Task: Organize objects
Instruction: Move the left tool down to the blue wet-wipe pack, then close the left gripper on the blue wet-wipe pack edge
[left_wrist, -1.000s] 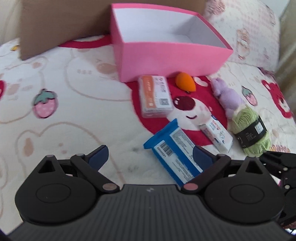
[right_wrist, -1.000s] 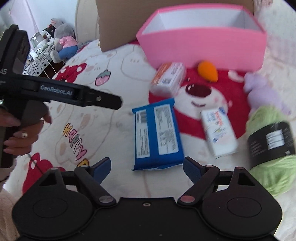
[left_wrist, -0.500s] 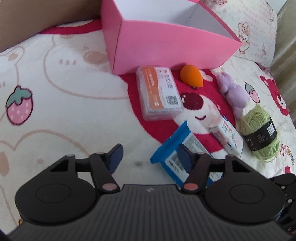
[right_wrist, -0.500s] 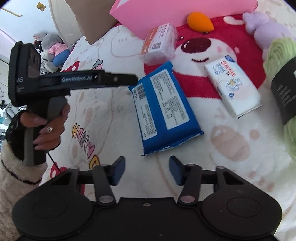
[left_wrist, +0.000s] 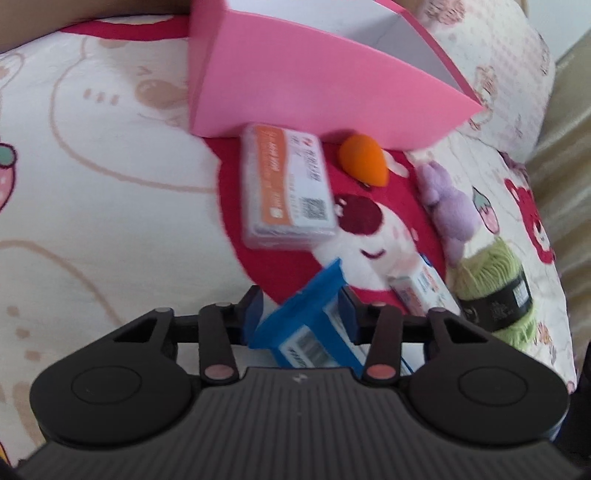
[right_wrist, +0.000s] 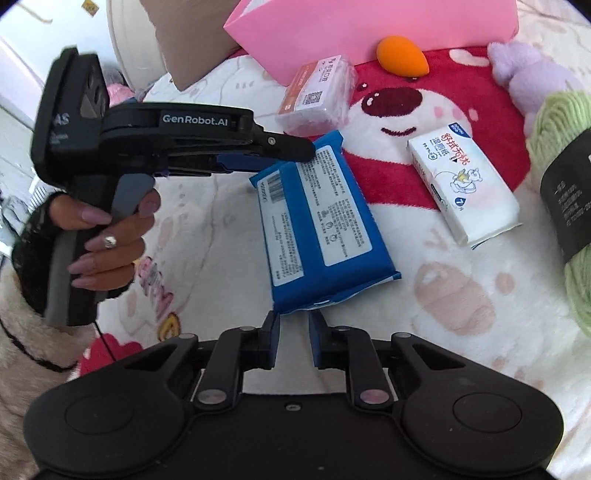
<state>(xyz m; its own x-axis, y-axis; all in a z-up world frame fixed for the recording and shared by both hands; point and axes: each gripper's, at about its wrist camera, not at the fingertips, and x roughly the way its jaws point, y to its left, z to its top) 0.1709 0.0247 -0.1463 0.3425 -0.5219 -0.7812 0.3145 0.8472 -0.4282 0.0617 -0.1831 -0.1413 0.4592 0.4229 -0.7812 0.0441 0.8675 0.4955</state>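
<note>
Your left wrist view looks steeply down, close over the blue pack (left_wrist: 314, 325), facing the pink box (left_wrist: 314, 88), your right wrist view sits close at the pack's opposite end, both share pack, box, orange sponge (right_wrist: 402, 57).
</note>
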